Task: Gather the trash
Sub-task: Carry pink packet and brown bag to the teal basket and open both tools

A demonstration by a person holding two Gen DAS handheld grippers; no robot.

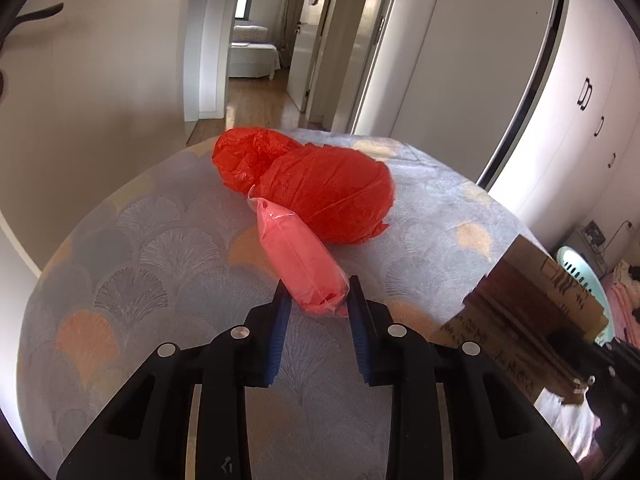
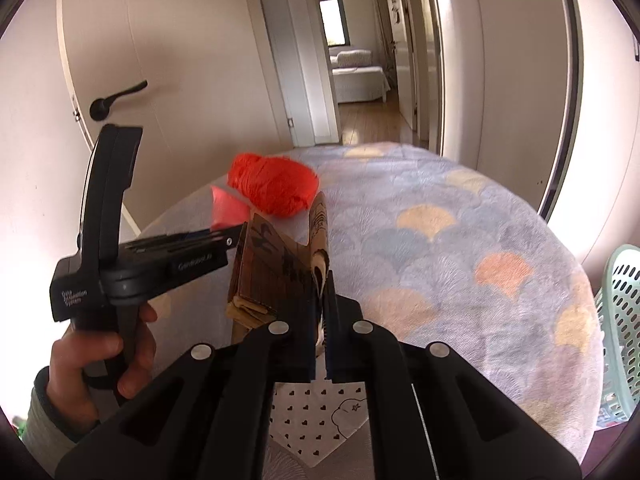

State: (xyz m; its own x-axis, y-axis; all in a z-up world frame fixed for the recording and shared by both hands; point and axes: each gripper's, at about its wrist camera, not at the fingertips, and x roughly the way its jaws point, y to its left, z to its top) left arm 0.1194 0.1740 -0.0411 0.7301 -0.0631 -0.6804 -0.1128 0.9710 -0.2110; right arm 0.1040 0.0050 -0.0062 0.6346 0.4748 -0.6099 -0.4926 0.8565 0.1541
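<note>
my left gripper [image 1: 316,300]: jaws closed onto the near end of the pink packet, blue pads pressing it from both sides.
pink packet [image 1: 298,258]: a plastic-wrapped pink bar, running from my left fingers toward 11 o'clock; its far tip touches the red bag.
red bag [image 1: 316,184]: crumpled red plastic, lying on the bed at 12 o'clock from my left gripper, just beyond the packet.
my right gripper [image 2: 324,312]: jaws shut on an edge of the folded cardboard, pads nearly together.
folded cardboard [image 2: 276,268]: flattened brown sheets with black print, held tilted, rising toward 11 o'clock from my right fingers; seen at 3 o'clock in the left wrist view.
my left hand [image 2: 108,356]: wrapped around the left gripper's handle, at 9 o'clock in the right wrist view; a grey sleeve covers the wrist.
bed cover [image 2: 440,240]: pale blue with fan-shaped patches, under both grippers.
heart-print paper [image 2: 316,412]: white sheet at 6 o'clock below my right jaws; what it rests on i cannot tell.
green basket [image 2: 620,332]: perforated, at 3 o'clock, beside the bed.
doorway [image 2: 352,60]: at 12 o'clock, open onto a hall and a further room.
</note>
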